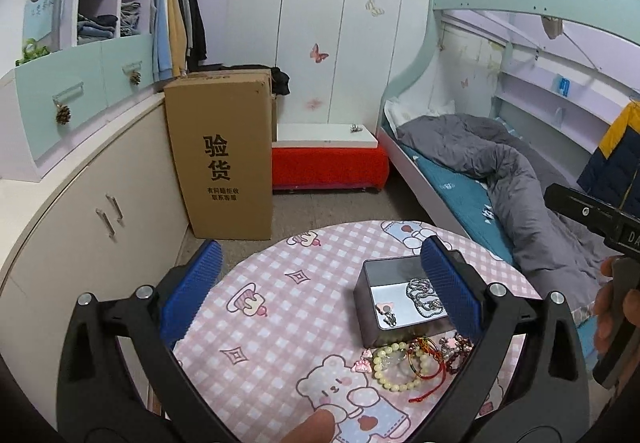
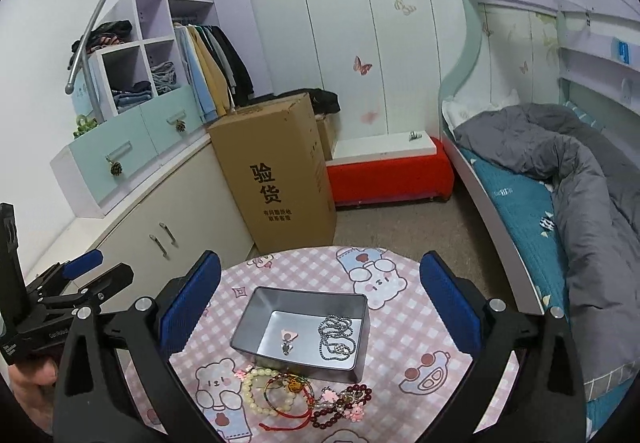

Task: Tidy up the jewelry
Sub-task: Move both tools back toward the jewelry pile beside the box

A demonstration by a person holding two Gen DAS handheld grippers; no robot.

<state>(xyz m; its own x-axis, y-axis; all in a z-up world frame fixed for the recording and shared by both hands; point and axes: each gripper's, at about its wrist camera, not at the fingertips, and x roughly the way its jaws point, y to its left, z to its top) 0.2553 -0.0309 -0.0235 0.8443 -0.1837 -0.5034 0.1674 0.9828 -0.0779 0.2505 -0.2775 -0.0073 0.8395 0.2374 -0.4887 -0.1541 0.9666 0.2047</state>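
Note:
A grey metal tin [image 2: 256, 327] [image 1: 362, 289] stands open on the round table. Inside it lie a silver chain [image 2: 335, 335] [image 1: 424, 297] and a small pink charm [image 2: 289, 336] [image 1: 387, 309]. In front of the tin sits a pile of jewelry: a cream bead bracelet [image 2: 256, 391] [image 1: 394, 367], a red cord bracelet [image 2: 294, 401] [image 1: 430, 367] and a dark red bead bracelet [image 2: 344, 407]. My right gripper [image 2: 320, 307] hangs open above the tin, nothing between its blue pads. My left gripper [image 1: 320, 289] is open over the table, left of the tin.
The table [image 2: 400, 343] has a pink checked cloth with bear prints. A tall cardboard box [image 2: 276, 171] stands behind it, a red bench [image 2: 388, 175] further back, a bed with a grey duvet [image 2: 560, 171] at right, and white cabinets [image 1: 80, 211] at left.

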